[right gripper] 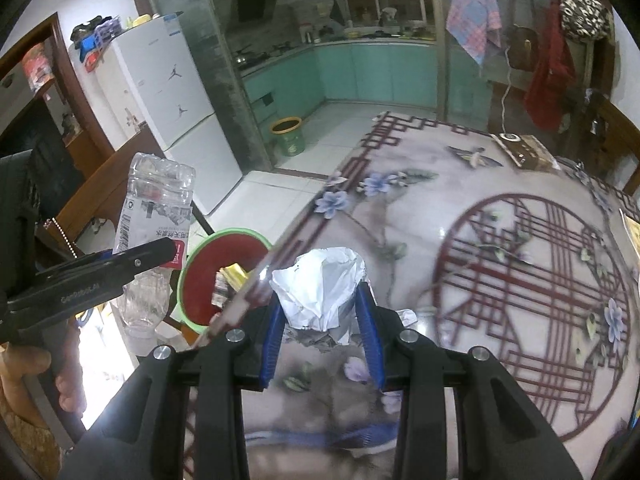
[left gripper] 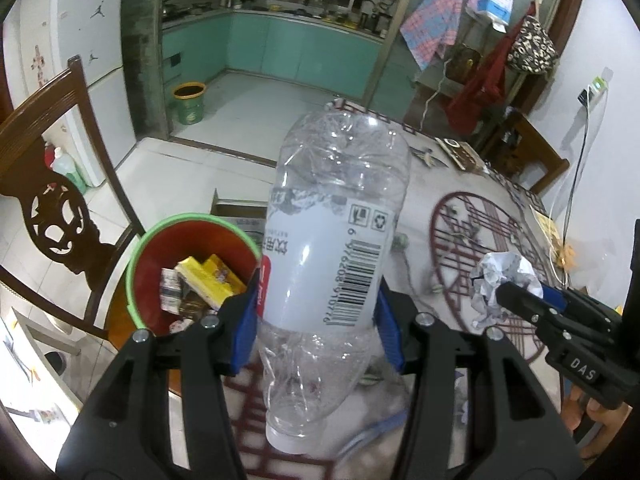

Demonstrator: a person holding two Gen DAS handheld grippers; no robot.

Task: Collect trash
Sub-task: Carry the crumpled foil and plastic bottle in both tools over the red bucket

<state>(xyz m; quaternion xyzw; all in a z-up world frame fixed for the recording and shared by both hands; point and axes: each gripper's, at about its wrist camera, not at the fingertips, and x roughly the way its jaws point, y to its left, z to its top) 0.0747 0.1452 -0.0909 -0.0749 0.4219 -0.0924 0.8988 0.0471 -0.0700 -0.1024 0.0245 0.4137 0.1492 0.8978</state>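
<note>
Bottle point(left gripper: 332, 248), crushed clear plastic, is clamped at its label between the blue pads of the left hand-held gripper point(left gripper: 318, 312); long axis runs along the fingers, cap end toward the camera at lower centre of the left wrist view, base pointing away. Red bin point(left gripper: 160, 248) with green rim sits lower left of that view, just beside the counter point(right gripper: 420, 220) edge and below it, already holding yellow and other wrappers. Left hand-held gripper is the nearer one; bin opening lies to its left and down, apparently unobstructed. Right hand-held gripper point(right gripper: 322, 312) is clenched on a crumpled paper ball point(right gripper: 320, 288) above the counter; bin appears left of it, past the edge. Chair back point(left gripper: 52, 184) stands behind the bin: judged a limit on overshoot.
</note>
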